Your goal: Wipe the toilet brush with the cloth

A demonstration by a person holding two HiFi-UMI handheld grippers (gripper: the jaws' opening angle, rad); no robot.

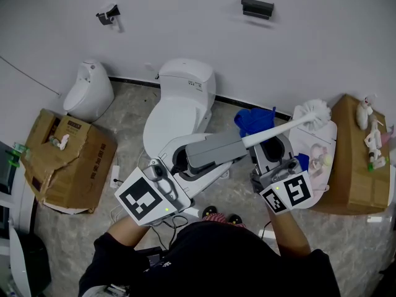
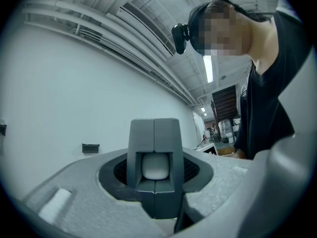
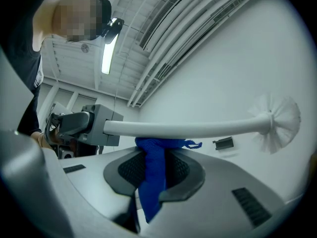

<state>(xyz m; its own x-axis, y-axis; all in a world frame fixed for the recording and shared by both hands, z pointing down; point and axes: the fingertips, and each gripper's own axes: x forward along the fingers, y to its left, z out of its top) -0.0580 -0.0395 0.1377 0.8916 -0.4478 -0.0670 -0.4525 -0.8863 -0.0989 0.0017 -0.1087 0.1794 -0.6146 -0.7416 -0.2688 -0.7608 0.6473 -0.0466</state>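
The toilet brush has a grey handle (image 1: 213,150), a white shaft (image 3: 198,129) and a white bristle head (image 1: 315,113) (image 3: 280,120), and it is held level above the toilet. My left gripper (image 1: 189,159) (image 2: 154,192) is shut on the grey handle's end (image 2: 154,157). My right gripper (image 1: 272,148) (image 3: 153,175) sits under the shaft, shut on a blue cloth (image 3: 151,182) (image 1: 252,121). The cloth's top edge touches the underside of the shaft near the handle. The bristle head points away to the upper right in the head view.
A white toilet (image 1: 182,104) stands below the brush, with a small white urinal (image 1: 90,91) to its left. Cardboard boxes sit at the left (image 1: 68,159) and right (image 1: 356,159). A white tray (image 1: 322,159) leans on the right box. The wall carries a dark bracket (image 1: 257,7).
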